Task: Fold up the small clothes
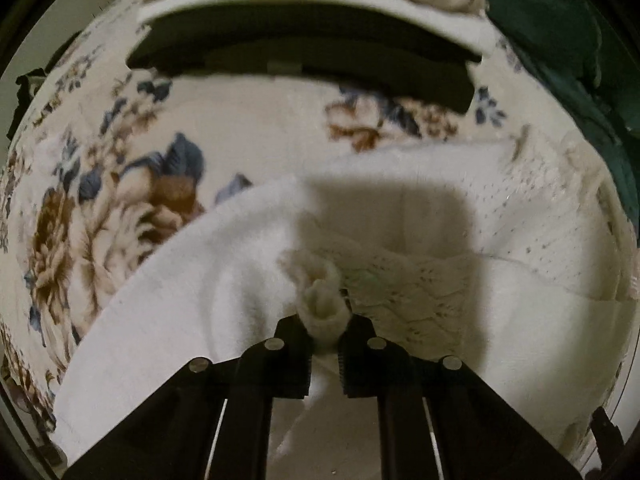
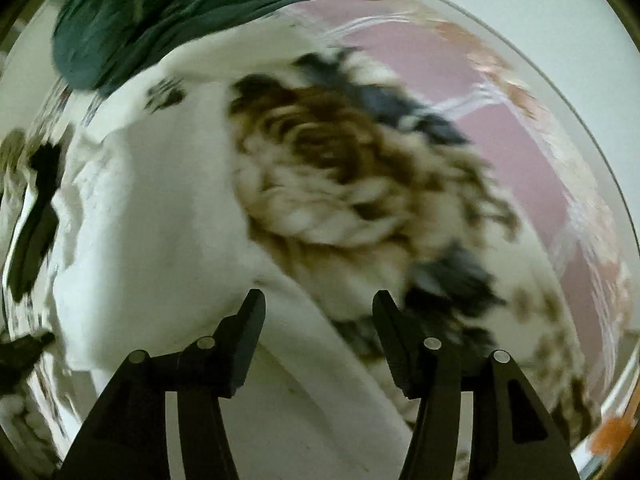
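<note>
White knit garment [image 1: 168, 320] lies spread flat, lace-trimmed edge bunched upward.

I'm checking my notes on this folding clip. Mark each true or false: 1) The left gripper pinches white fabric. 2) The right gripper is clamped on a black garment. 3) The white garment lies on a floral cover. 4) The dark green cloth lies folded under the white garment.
1) True: the left gripper is shut on a bunched bit of the white garment.
2) False: the right gripper is open and holds nothing.
3) True: the floral cover lies beneath it.
4) False: the dark green cloth lies heaped apart, farther back.
</note>
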Action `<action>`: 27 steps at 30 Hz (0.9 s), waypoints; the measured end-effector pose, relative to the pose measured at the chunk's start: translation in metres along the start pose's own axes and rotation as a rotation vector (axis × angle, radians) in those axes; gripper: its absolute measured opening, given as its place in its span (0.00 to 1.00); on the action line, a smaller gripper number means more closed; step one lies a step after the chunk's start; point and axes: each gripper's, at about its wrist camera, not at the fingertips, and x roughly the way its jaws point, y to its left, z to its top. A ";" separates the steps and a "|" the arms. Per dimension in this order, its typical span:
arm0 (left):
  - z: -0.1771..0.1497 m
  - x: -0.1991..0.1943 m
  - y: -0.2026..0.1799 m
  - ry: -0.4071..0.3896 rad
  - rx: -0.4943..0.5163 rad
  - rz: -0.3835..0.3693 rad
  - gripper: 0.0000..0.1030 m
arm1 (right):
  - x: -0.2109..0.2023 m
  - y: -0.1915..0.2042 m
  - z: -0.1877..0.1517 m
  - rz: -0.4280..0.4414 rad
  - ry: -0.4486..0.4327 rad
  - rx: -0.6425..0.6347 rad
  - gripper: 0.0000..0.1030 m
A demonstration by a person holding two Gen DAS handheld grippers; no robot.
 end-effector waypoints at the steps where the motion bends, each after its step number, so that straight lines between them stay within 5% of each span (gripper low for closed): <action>1: -0.001 -0.004 0.003 -0.010 -0.008 -0.005 0.07 | 0.008 0.004 0.003 -0.005 0.025 -0.038 0.56; 4: 0.001 -0.016 0.017 -0.040 -0.047 -0.017 0.06 | 0.020 0.019 0.004 -0.052 0.063 -0.134 0.49; 6: 0.003 -0.025 0.024 -0.068 -0.066 -0.023 0.06 | 0.019 0.016 0.003 -0.120 0.038 -0.151 0.08; 8: 0.008 -0.033 0.029 -0.087 -0.071 -0.028 0.06 | 0.013 -0.003 0.007 -0.194 0.018 -0.098 0.00; 10: 0.010 -0.044 0.030 -0.121 -0.074 -0.023 0.06 | 0.006 -0.030 0.015 -0.266 0.018 -0.014 0.00; 12: 0.015 -0.050 0.033 -0.137 -0.076 -0.022 0.06 | 0.002 -0.052 0.016 -0.247 0.039 0.052 0.00; 16: 0.017 -0.049 0.034 -0.132 -0.084 -0.028 0.06 | -0.022 -0.046 0.017 -0.057 0.020 -0.086 0.04; 17: 0.016 -0.049 0.033 -0.133 -0.083 -0.029 0.06 | -0.024 -0.034 0.012 -0.039 0.017 -0.141 0.16; 18: 0.016 -0.050 0.031 -0.135 -0.084 -0.033 0.06 | -0.027 -0.019 0.007 -0.030 0.013 -0.219 0.42; 20: 0.015 -0.053 0.029 -0.139 -0.086 -0.035 0.06 | -0.023 0.001 -0.003 -0.012 0.020 -0.312 0.60; 24: 0.017 -0.065 0.026 -0.164 -0.082 -0.044 0.06 | 0.006 0.019 -0.006 -0.065 0.082 -0.393 0.57; 27: 0.021 -0.074 0.029 -0.184 -0.082 -0.053 0.06 | 0.003 0.003 -0.007 -0.116 0.011 -0.347 0.29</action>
